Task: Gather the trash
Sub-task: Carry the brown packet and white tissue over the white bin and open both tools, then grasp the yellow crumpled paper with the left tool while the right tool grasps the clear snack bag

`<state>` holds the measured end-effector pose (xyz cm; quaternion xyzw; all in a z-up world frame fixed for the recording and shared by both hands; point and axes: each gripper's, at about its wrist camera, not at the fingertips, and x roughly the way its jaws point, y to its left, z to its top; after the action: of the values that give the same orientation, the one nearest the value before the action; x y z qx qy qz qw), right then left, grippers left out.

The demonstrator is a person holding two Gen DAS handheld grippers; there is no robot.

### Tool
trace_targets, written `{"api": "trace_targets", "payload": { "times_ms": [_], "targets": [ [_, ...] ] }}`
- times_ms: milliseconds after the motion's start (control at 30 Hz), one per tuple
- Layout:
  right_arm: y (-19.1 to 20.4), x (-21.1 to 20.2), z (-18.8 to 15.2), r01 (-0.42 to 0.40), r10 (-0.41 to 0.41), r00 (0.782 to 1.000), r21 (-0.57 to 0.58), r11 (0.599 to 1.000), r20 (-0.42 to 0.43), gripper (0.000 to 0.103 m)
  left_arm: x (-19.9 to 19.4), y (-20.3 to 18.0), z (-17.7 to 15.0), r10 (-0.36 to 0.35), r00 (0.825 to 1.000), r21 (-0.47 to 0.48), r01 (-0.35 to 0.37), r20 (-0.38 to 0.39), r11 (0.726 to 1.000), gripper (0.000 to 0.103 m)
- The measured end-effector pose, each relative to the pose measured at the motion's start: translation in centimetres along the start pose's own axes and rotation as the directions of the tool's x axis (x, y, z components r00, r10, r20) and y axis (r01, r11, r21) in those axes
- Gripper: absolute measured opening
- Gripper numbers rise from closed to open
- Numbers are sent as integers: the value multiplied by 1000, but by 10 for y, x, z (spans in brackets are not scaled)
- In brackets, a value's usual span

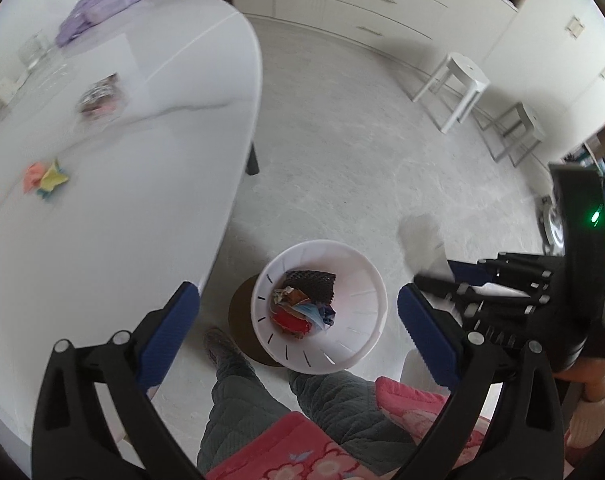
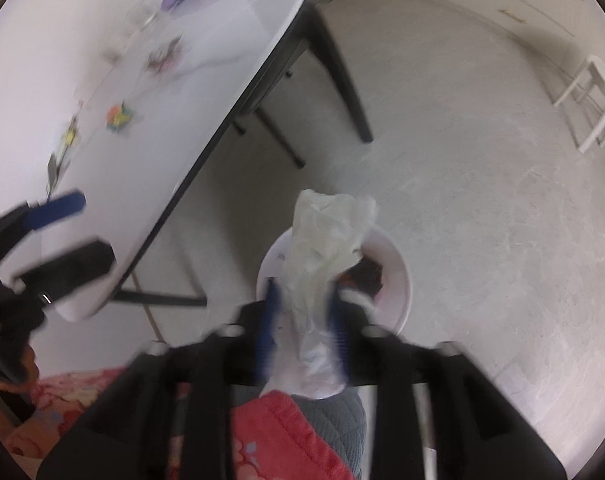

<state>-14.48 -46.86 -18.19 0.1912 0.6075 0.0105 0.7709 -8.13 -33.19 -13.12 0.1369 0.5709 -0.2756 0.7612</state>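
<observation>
A white bin (image 1: 366, 280) stands on the floor beside the table, holding crumpled wrappers and a black mesh piece (image 1: 310, 284). My left gripper (image 1: 298, 304) hangs above it, jaws wide open and empty. My right gripper (image 2: 304, 320) is over the bin (image 2: 402, 280) too, its blue pads standing apart on either side of a crumpled white plastic bag (image 2: 326, 248) that reaches down toward the bin; the view is blurred. In the left wrist view the right gripper (image 1: 442, 276) is at the right with the bag (image 1: 418, 236) a pale smear. Colourful crumpled paper (image 1: 46, 178) and a wrapper (image 1: 98, 98) lie on the white table (image 1: 122, 220).
A glass (image 1: 34, 52) and a purple pack (image 1: 102, 0) sit at the table's far end. A person's legs in grey quilted trousers (image 1: 242, 400) and a pink garment (image 1: 286, 452) are right by the bin. Two white stools (image 1: 458, 80) stand by the cabinets. Dark table legs (image 2: 342, 72) reach the floor.
</observation>
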Motion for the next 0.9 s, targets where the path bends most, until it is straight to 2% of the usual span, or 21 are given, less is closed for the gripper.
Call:
{"api": "trace_targets", "payload": {
  "times_ms": [33,67,100,300,433,667,900],
  "targets": [
    [2,3,0,18,-18,1000,3,1000,-9,72,-1,2,0,3,1000,-10,-3,2,1000,95],
    [4,4,0,38,-38,999,7,999,-13,87,-3,5,-2,8,1000,-20,-8,6,1000,95],
    [5,5,0,63,-63,998,14,998,-12,90,-5,8,-2,16,1000,-30,-16,10,999,95],
    [-2,7,5,187,-186,982,68,980,-18,95,-13,13,-6,25,999,-53,-24,27,998,95],
    [-6,5,5,186,-185,983,103,977,-17,96,-16,17,-9,26,999,-63,-25,30,998,95],
    [6,5,13,190,-191,982,96,977,-3,96,-19,28,-8,34,999,-87,-31,27,996,95],
    [25,4,29,189,-191,981,80,979,16,96,-23,64,-5,52,998,-152,-46,33,987,95]
  ]
}}
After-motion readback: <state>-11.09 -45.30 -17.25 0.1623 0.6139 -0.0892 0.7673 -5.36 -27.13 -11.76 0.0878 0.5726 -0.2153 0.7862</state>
